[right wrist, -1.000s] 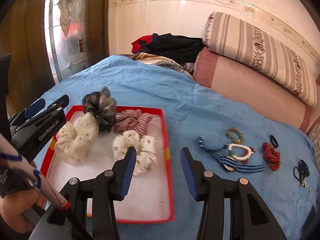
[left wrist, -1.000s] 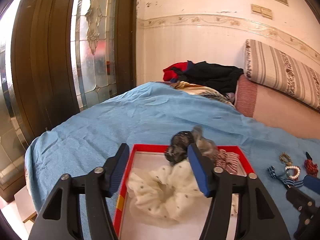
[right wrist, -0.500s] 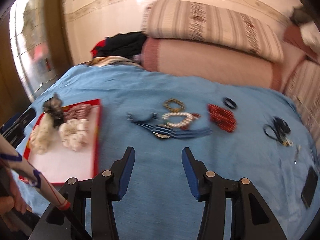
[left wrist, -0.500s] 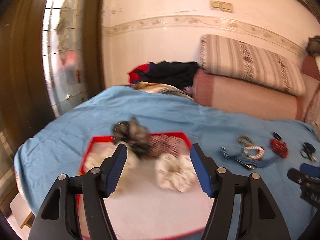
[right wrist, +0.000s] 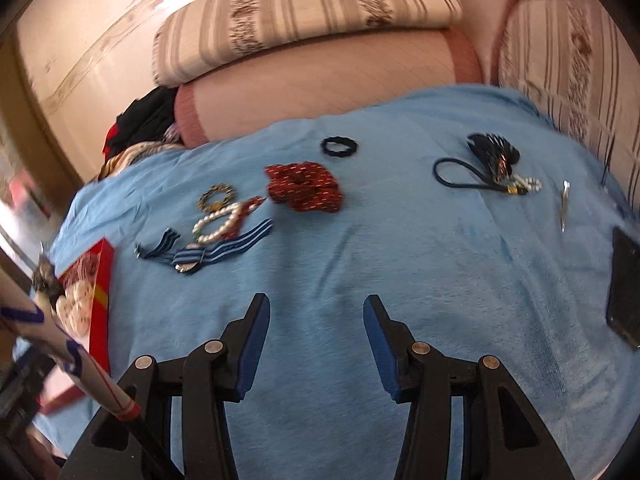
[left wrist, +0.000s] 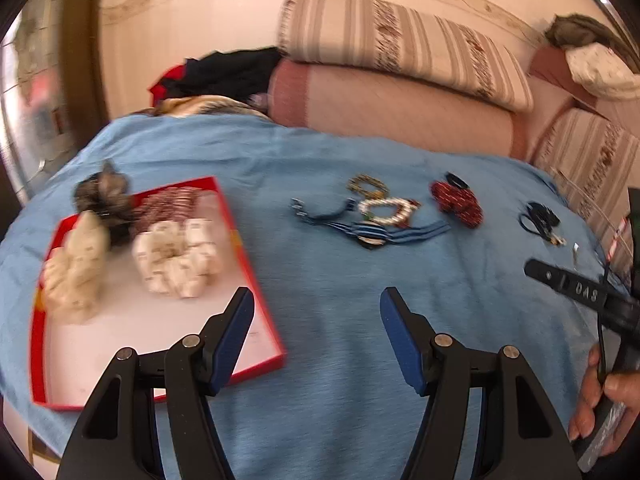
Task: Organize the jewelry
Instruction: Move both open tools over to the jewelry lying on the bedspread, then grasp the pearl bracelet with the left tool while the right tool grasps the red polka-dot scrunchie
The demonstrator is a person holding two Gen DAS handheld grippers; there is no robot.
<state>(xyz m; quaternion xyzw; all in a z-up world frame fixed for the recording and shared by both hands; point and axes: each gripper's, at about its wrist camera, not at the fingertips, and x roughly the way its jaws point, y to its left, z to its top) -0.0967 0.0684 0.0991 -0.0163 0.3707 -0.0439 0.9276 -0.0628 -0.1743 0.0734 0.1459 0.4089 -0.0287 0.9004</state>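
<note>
A red-rimmed tray [left wrist: 256, 284] on the blue blanket holds several scrunchies: cream [left wrist: 74, 264], white patterned [left wrist: 178, 258], striped red [left wrist: 172, 200], grey [left wrist: 102, 190]. Loose pieces lie to its right: a pearl bracelet [right wrist: 218, 226], a gold bangle [right wrist: 216, 196], a blue striped ribbon [right wrist: 218, 250], a red scrunchie [right wrist: 306, 186], a black hair tie [right wrist: 340, 146], a tasselled cord [right wrist: 486, 168] and a hair clip [right wrist: 565, 204]. My left gripper [left wrist: 316, 312] is open and empty near the tray's right corner. My right gripper [right wrist: 316, 320] is open and empty over bare blanket, short of the loose pieces.
A dark phone [right wrist: 624, 288] lies at the blanket's right edge. Striped and pink bolsters [left wrist: 392, 100] and a pile of clothes [left wrist: 224, 72] line the back. The wall and a glass door stand at the left.
Both grippers have swung right, away from the tray. The left was over the scrunchies in the tray and now sits by its right corner; the right now faces the loose jewelry.
</note>
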